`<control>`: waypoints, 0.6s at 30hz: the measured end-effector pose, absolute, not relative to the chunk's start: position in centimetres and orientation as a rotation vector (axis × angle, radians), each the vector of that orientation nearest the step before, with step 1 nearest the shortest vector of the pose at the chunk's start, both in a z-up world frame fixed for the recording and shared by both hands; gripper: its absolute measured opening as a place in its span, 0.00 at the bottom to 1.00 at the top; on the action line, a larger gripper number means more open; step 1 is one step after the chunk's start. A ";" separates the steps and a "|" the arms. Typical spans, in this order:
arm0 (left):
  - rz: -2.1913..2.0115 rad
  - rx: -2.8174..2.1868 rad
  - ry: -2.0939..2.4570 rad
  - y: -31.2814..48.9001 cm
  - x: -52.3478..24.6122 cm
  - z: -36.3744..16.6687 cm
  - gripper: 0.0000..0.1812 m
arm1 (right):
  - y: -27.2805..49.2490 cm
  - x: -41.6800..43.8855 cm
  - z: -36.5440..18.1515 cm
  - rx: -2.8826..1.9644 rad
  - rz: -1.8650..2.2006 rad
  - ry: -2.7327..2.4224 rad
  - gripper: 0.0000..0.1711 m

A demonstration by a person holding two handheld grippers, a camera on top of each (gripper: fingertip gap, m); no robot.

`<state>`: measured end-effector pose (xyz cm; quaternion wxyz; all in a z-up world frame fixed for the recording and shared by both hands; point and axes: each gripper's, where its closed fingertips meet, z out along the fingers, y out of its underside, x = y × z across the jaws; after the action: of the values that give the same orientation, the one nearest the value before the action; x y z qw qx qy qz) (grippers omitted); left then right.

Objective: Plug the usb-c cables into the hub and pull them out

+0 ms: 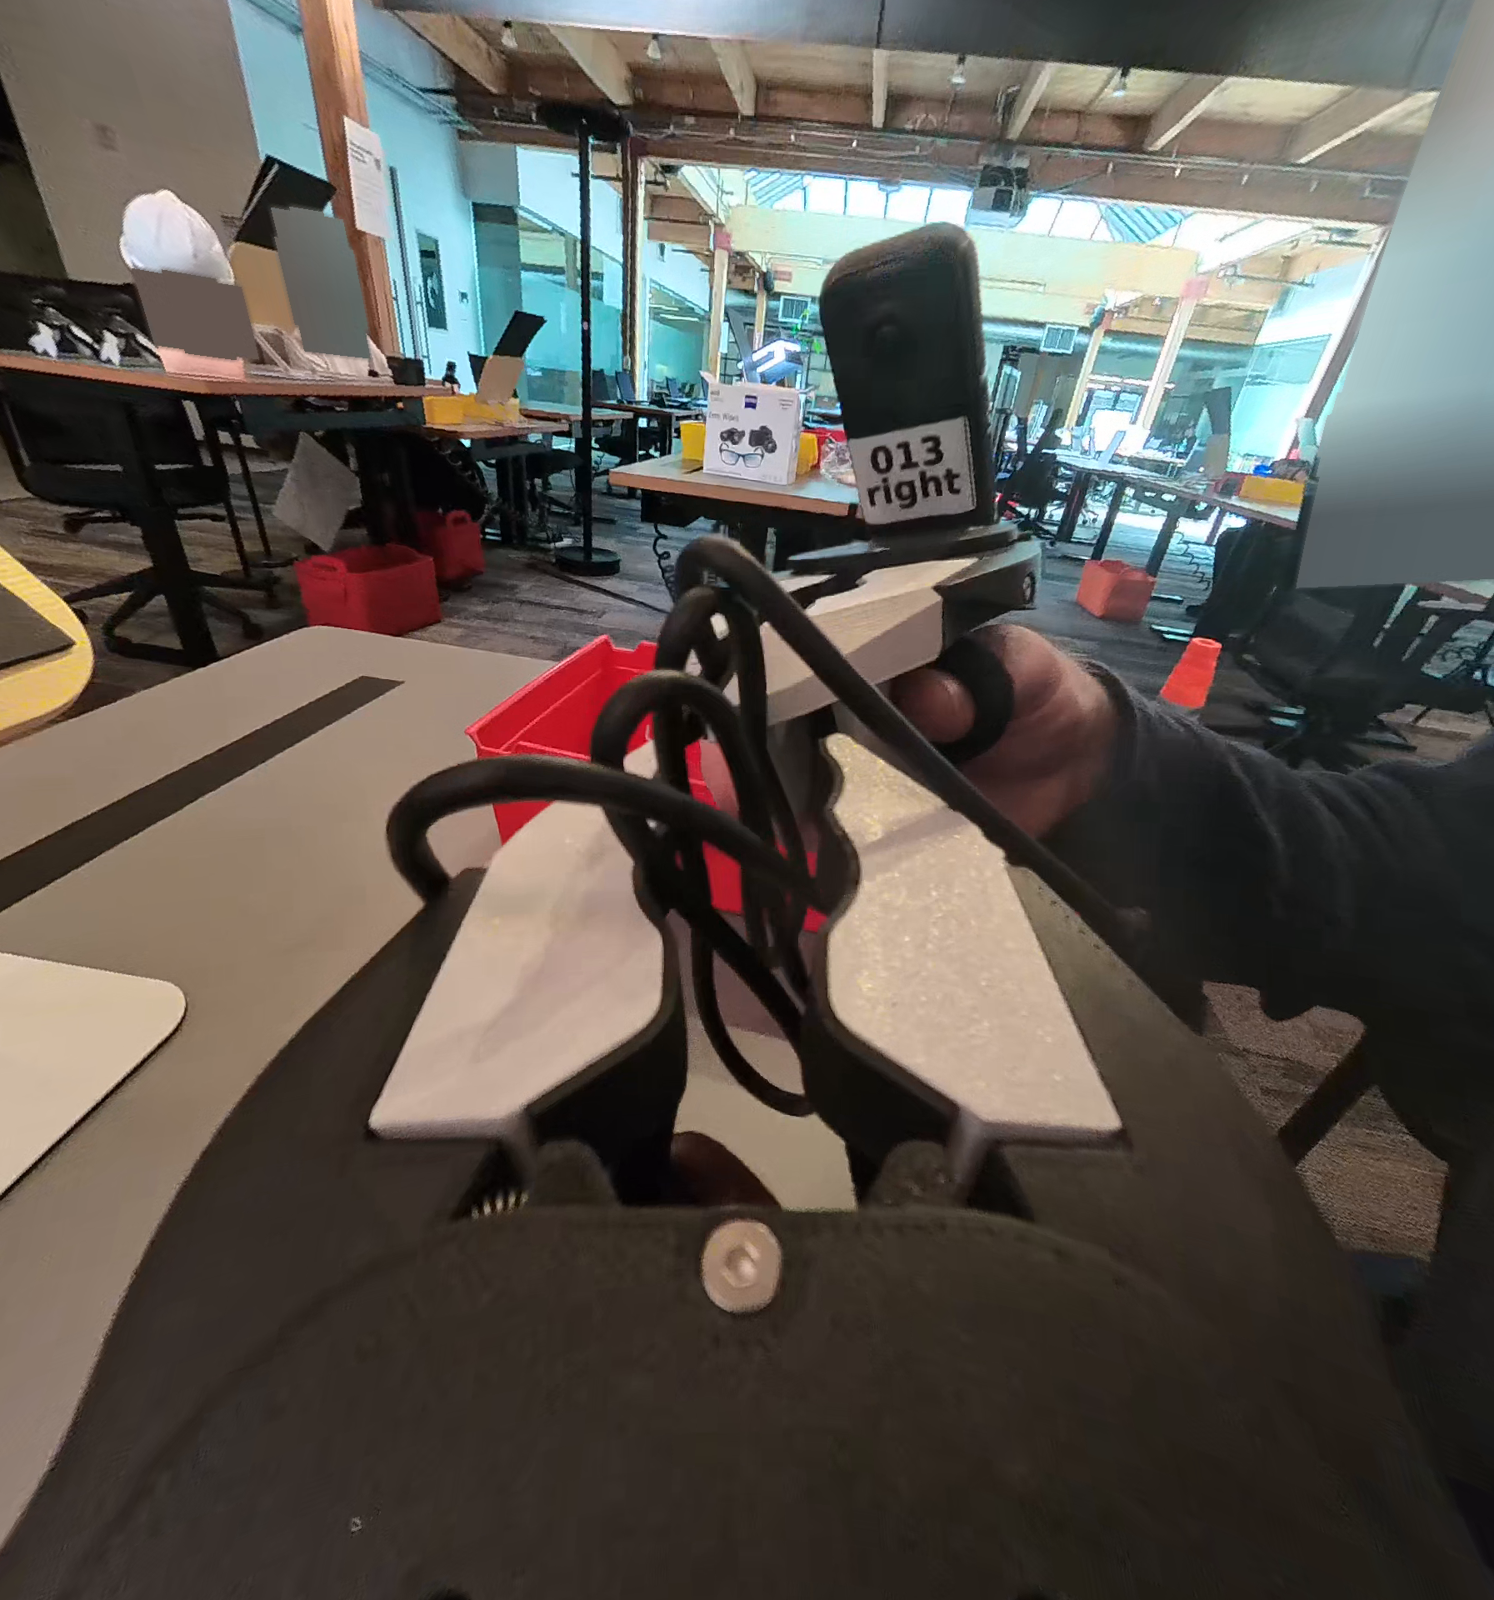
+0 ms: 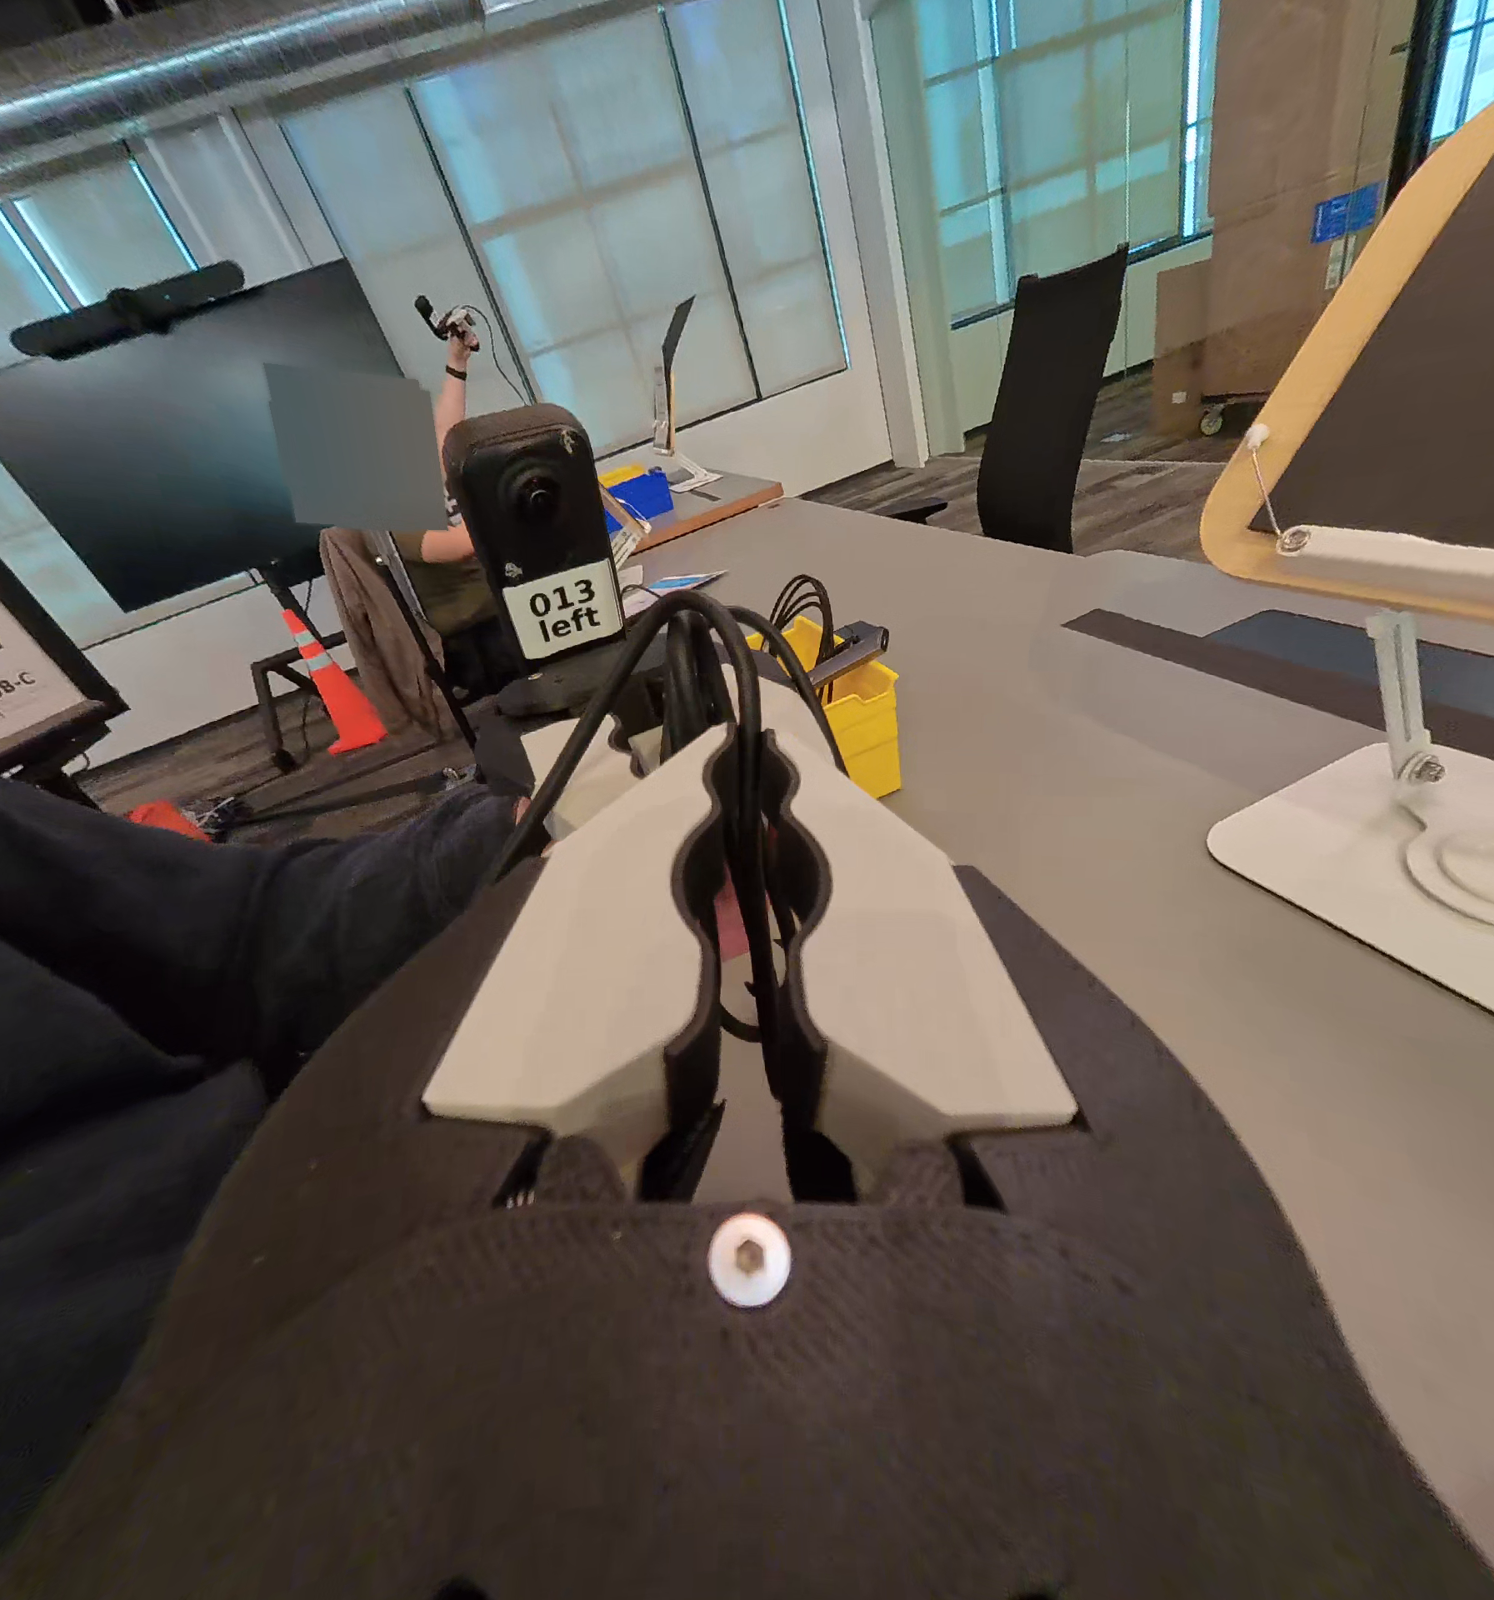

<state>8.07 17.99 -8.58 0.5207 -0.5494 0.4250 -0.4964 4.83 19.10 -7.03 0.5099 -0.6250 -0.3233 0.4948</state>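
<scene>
Cables (image 1: 708, 831): black, thin, looping in a tangled bunch in the air above the grey table (image 1: 232, 866). Left gripper (image 1: 747, 900) is pinching the bunch between narrow fingers; right gripper (image 2: 756, 831) is doing likewise from the opposite side. Likely light, limp, springy; best gripped at the stiff plug ends. Hub not visible.

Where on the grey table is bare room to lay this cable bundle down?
Bare grey table lies between the yellow bin and the white stand base. Crowded: the black cables tangle between both tools, with the red bin just beyond.
</scene>
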 end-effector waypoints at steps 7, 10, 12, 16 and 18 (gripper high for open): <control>-1.182 -1.362 0.999 18.2 8.2 -9.4 0.21 | 19.2 4.5 -8.0 -1.472 0.919 -0.912 0.00; -1.175 -1.375 0.973 18.4 8.3 -9.8 0.21 | 19.4 4.6 -8.5 -1.507 0.854 -0.962 0.00; -1.197 -1.357 0.965 18.2 8.3 -9.8 0.21 | 19.0 4.5 -8.6 -1.544 0.929 -0.976 0.00; -1.191 -1.249 0.959 17.3 8.3 -8.3 0.21 | 17.9 4.3 -7.9 -1.545 1.232 -0.934 0.00; -1.154 -1.216 0.979 17.0 8.2 -7.9 0.19 | 17.5 4.3 -7.7 -1.549 1.350 -0.917 0.00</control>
<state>8.24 16.96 -7.93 0.5647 -0.5170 0.4160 -0.4907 4.27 17.46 -7.74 0.4313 -0.6210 -0.3677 0.5414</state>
